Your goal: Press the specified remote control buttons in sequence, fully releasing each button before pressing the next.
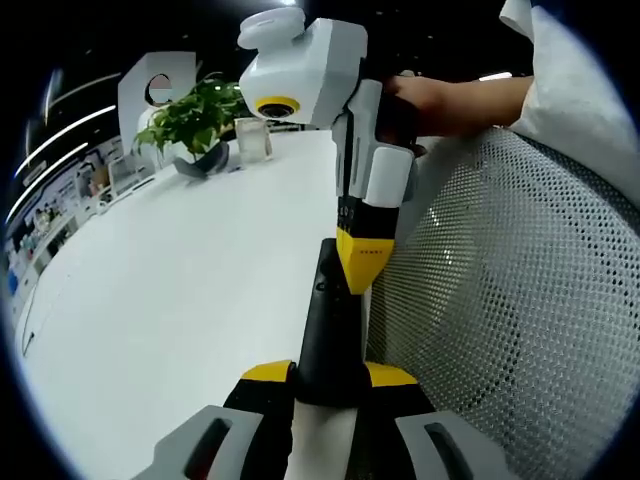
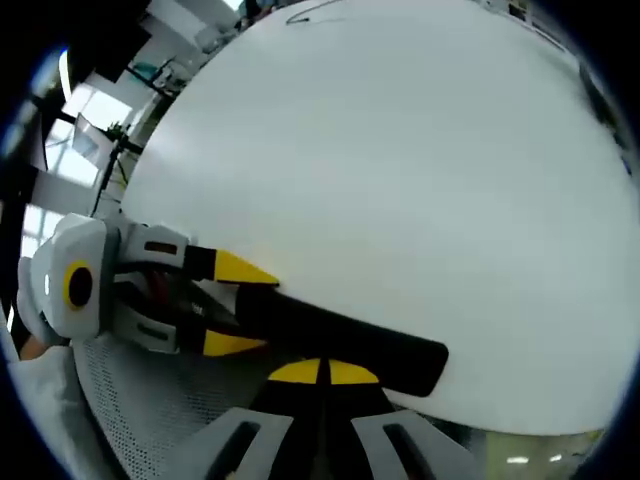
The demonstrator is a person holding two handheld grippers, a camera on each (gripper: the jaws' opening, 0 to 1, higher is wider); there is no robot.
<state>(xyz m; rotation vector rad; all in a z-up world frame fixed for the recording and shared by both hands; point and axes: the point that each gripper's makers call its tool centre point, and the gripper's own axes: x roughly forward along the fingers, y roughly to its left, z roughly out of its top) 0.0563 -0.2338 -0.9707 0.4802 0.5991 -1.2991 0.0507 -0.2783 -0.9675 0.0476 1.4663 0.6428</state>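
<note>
While both grippers meet at the counter's (image 1: 180,290) edge, a mesh chair (image 1: 520,300) crowds in.
Left gripper (image 1: 328,378) clamps the remote (image 1: 330,330), lying along its jaws; right gripper (image 2: 322,374), jaws closed, tips touching it.

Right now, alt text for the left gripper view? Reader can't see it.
The left claw is shut on a long black remote control at the edge of a white table. The right claw, yellow-tipped, points down onto the remote's far end. A grey mesh chair back is at right; a potted green plant stands beyond.

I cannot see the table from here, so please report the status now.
Left tongs shut on remote. Right tongs shut, tips down on the remote. Remote lies at edge of white table. Mesh chair beside it.
</note>
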